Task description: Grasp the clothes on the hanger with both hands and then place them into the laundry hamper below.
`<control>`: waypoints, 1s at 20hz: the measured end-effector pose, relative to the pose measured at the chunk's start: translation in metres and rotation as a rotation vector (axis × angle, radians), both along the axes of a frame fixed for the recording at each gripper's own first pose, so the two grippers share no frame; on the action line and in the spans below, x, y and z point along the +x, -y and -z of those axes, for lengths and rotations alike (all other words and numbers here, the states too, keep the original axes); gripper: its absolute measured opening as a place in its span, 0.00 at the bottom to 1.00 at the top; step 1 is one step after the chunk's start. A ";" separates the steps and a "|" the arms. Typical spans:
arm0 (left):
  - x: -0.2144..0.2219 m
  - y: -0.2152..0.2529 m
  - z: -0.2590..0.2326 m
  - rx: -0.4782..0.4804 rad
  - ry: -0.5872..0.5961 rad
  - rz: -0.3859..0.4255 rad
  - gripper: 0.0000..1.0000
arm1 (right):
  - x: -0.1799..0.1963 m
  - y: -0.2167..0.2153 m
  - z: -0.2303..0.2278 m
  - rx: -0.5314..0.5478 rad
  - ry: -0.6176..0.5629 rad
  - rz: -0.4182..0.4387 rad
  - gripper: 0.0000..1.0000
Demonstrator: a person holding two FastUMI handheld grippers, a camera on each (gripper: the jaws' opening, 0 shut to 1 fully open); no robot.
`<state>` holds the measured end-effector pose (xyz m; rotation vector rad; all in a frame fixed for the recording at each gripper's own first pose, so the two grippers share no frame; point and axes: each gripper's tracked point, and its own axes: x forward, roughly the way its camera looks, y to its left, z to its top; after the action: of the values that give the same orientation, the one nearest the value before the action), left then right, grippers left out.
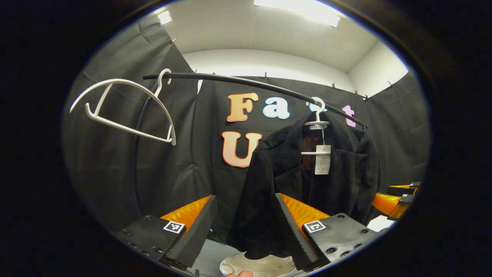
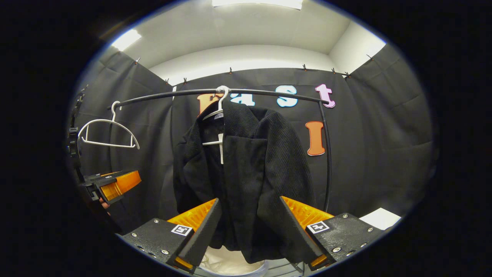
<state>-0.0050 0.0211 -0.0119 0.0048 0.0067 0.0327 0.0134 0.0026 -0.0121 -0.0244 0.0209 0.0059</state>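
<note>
Black cloth is hung all around the booth, and a bent black rail (image 2: 246, 92) is set up in front of it. A black jacket (image 2: 246, 173) is being kept on a white hanger (image 2: 219, 109) hooked over the rail, so it is hanging straight down and open at the front. A paper tag (image 1: 322, 159) is seen dangling inside the collar. An empty hanger (image 1: 127, 111) is hooked on the far end of the rail, well apart from the jacket.

The left gripper (image 1: 246, 223) is being held low in front of the jacket, with its fingers spread wide and nothing between them. The jacket's lower edge is seen between them, but whether it is being touched cannot be told. The right gripper (image 2: 250, 227) is being held the same way, fingers wide and empty, pointed at the bottom of the jacket. Both are probably being lined up this way so each side of the jacket can be pinched at once.

A pale laundry hamper (image 2: 230, 261) is placed right under the jacket, likely so the jacket can be dropped straight in. The jacket is not yet grabbed.
</note>
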 end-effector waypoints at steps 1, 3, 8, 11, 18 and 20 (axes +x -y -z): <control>0.000 0.001 -0.001 0.001 0.004 0.003 0.96 | 0.000 0.001 0.000 -0.002 0.001 0.001 0.93; 0.000 0.001 -0.001 0.006 0.005 0.008 1.00 | 0.000 0.001 0.000 -0.003 0.003 -0.001 0.93; -0.002 0.000 0.001 0.005 -0.003 0.010 0.96 | 0.011 -0.009 -0.002 -0.004 0.007 -0.023 0.93; -0.004 -0.003 0.001 0.007 -0.008 0.007 0.96 | 0.030 -0.023 0.001 -0.003 -0.002 -0.051 0.93; -0.012 -0.020 0.003 0.013 -0.018 -0.012 0.96 | 0.104 -0.033 0.049 0.026 -0.100 0.029 0.93; -0.016 -0.027 0.003 0.014 -0.020 -0.028 0.93 | 0.128 -0.029 0.055 0.014 -0.076 0.092 0.93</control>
<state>-0.0213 0.0484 -0.0154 0.0187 0.0268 0.0604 0.1415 0.0321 -0.0675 -0.0092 0.0979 -0.0853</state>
